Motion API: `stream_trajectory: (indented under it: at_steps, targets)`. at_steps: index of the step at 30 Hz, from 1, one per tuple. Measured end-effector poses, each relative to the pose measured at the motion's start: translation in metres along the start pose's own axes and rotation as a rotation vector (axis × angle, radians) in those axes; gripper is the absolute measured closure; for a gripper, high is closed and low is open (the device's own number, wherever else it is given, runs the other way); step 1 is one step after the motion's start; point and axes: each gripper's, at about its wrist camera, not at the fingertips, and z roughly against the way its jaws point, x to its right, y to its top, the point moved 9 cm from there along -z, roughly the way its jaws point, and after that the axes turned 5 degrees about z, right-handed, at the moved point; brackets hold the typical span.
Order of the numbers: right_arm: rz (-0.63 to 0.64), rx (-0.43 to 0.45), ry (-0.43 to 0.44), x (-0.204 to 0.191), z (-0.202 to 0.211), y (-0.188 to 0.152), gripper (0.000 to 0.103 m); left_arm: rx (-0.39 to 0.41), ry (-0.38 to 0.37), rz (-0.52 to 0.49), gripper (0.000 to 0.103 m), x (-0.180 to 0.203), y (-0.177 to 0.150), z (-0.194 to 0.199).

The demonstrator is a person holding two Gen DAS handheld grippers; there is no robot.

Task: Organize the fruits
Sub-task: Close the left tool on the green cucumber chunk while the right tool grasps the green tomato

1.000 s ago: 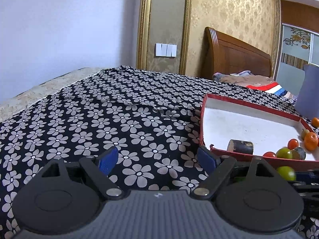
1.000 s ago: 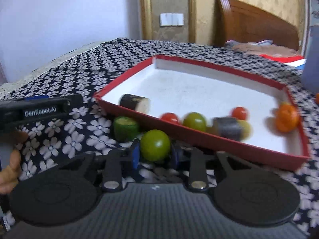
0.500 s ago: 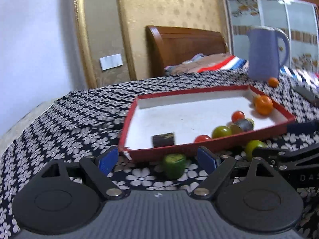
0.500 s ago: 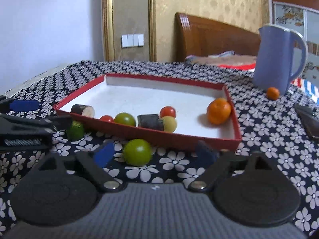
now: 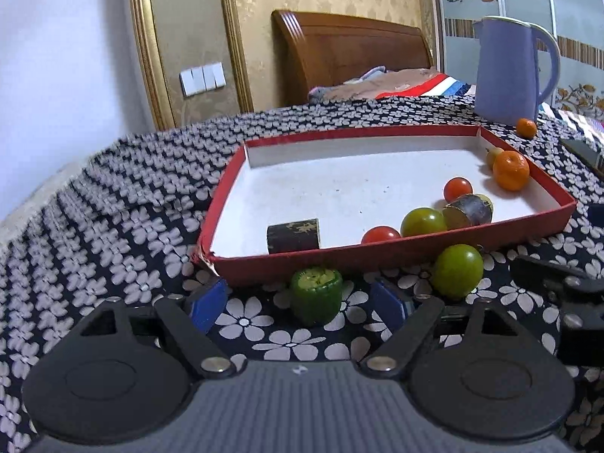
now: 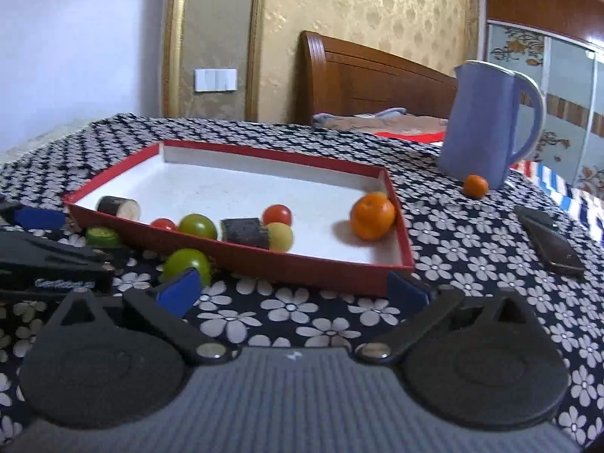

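Two grippers, both open w/ nothing gripped. Left gripper (image 5: 300, 304) has its jaws apart around a short green cylinder (image 5: 316, 295) standing upright, long axis vertical, cut face up, on the cloth just outside the red tray's (image 5: 396, 255) near wall; pads not touching it, jaws just been closing a bit. Right gripper (image 6: 292, 292) has just been opening, jaws wide; the green round fruit (image 6: 187, 264) sits on the cloth by its left pad, free, close to the tray's near wall. Inside the tray: dark cylinder (image 5: 293, 236) lying on its side near the near-left corner, 2 red tomatoes, a green one, another dark roll, a yellowish fruit, and an orange (image 6: 372, 216) by the right wall. Right view alone shows a dark flat gadget (image 6: 549, 239) at the table's right edge. Both show the blue jug (image 6: 490, 132) w/ a small orange (image 6: 475, 186) at its base. Black floral tablecloth (image 6: 453, 234); wooden headboard, gold wallpaper behind.
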Motion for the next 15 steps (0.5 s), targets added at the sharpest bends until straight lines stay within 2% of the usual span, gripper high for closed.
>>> stream_trajectory:
  at_steps: [1,3,4,6,8,12,15]
  targets:
    - [-0.005,0.011,0.035,-0.002,0.001,0.001,0.000,-0.017,-0.017,0.009,0.020,0.000,0.000,-0.003]
    - [-0.023,0.024,0.096,-0.005,0.004,0.002,0.000,-0.037,-0.031,0.027,0.038,-0.003,-0.002,-0.007]
    - [-0.031,0.023,0.102,-0.006,0.005,0.003,0.000,-0.045,-0.039,0.034,0.048,-0.004,-0.003,-0.008]
    - [-0.003,0.036,0.095,-0.010,0.006,0.006,0.000,-0.050,-0.066,0.055,0.052,-0.005,-0.004,-0.009]
    - [0.020,0.047,0.077,-0.013,0.008,0.009,0.000,-0.045,-0.085,0.065,0.063,-0.005,-0.004,-0.008]
    - [0.077,0.042,0.072,-0.022,0.008,0.011,0.000,-0.040,-0.100,0.071,0.072,-0.004,-0.004,-0.007]
    - [0.095,0.053,0.075,-0.027,0.008,0.014,0.000,-0.040,-0.121,0.095,0.073,-0.006,-0.004,-0.007]
